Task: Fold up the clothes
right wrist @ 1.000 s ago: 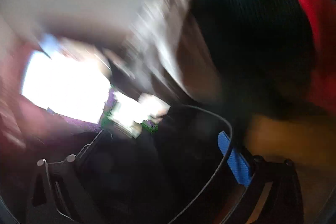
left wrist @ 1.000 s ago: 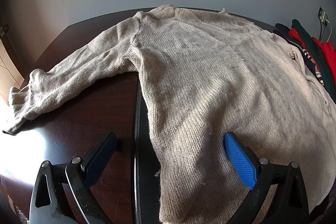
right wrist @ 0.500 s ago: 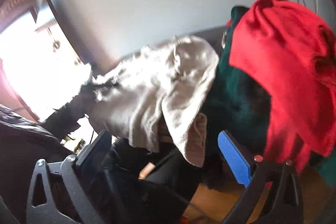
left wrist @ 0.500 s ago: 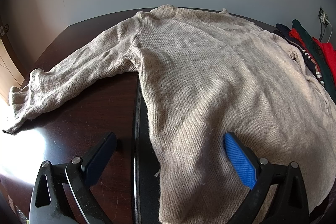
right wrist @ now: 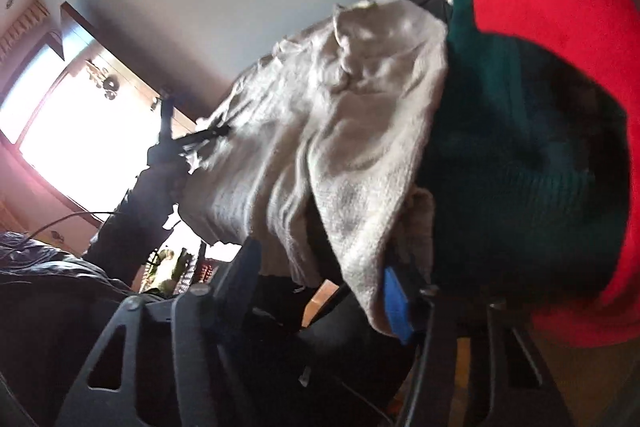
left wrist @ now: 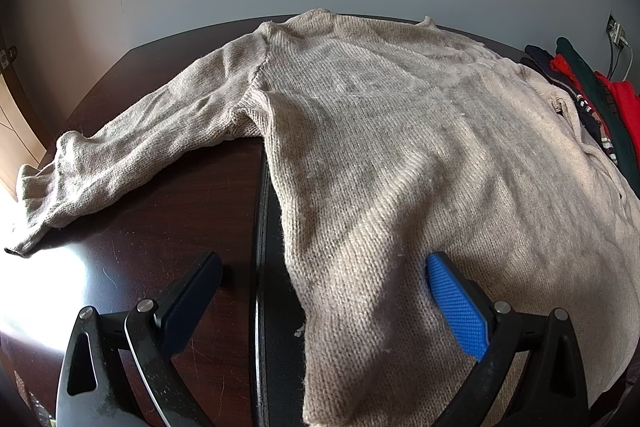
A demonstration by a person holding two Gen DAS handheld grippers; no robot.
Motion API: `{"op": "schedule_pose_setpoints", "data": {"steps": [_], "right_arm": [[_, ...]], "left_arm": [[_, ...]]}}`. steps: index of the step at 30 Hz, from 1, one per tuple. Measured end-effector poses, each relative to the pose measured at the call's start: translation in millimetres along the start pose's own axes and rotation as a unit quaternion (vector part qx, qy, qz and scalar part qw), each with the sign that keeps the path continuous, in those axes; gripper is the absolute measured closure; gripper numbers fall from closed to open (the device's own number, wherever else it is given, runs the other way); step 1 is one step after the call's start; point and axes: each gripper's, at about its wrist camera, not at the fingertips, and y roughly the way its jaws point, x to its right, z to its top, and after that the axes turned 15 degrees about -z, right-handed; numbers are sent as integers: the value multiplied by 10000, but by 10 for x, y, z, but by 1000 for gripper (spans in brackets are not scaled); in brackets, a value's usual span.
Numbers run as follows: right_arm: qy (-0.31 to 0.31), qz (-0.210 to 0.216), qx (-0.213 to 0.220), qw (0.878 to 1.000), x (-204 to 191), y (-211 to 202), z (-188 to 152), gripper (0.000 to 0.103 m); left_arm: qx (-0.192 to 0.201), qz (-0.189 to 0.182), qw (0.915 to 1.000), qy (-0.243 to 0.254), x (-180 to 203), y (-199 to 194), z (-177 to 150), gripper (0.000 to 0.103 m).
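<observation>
While the beige sweater [left wrist: 400, 155] lies spread across the dark table [left wrist: 160, 227], filling the frame's centre and right, the left gripper [left wrist: 320, 275] hovers wide open at bottom, empty. Right gripper [right wrist: 320, 275], also parted, straddles the sweater's hanging edge without clamping it.

Left view sharp w/ sun glare on table [left wrist: 44, 291]; right view motion-blurred, blown-out window [right wrist: 72, 131], fisheye-dark corners.

Left gripper [left wrist: 322, 277] low and level, jaws spread wide, gripping nothing. Right gripper [right wrist: 320, 267] tilted upward, jaws likewise parted.
</observation>
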Motion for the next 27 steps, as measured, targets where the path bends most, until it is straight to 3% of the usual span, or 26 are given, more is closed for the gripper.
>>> {"op": "schedule_pose_setpoints", "data": {"steps": [3, 6, 8, 13, 14, 22, 27], "right_arm": [[260, 250, -131, 9993, 67, 108, -14, 55], [924, 836, -285, 9918, 255, 260, -61, 72], [1479, 1461, -251, 9778, 412, 309, -103, 89], [2235, 2890, 334, 9303, 624, 110, -43, 92], [2205, 3016, 466, 9264, 623, 27, 9, 92], [1699, 3331, 1341, 9177, 496, -636, 688, 92], [1152, 3227, 1583, 9260, 131, -937, 1296, 92]], "left_arm": [[0, -2, 10000, 0, -1, -1, 1, 1], [-1, -5, 10000, 1, -5, -3, 2, 1], [-1, -8, 10000, 1, -6, -6, 1, 1], [3, -8, 10000, -2, -3, -11, -6, 1], [3, -10, 10000, -3, -4, -13, -7, 1], [11, -33, 10000, -10, -1, -13, -3, 1], [25, -61, 10000, -23, -8, -17, -4, 1]]}}
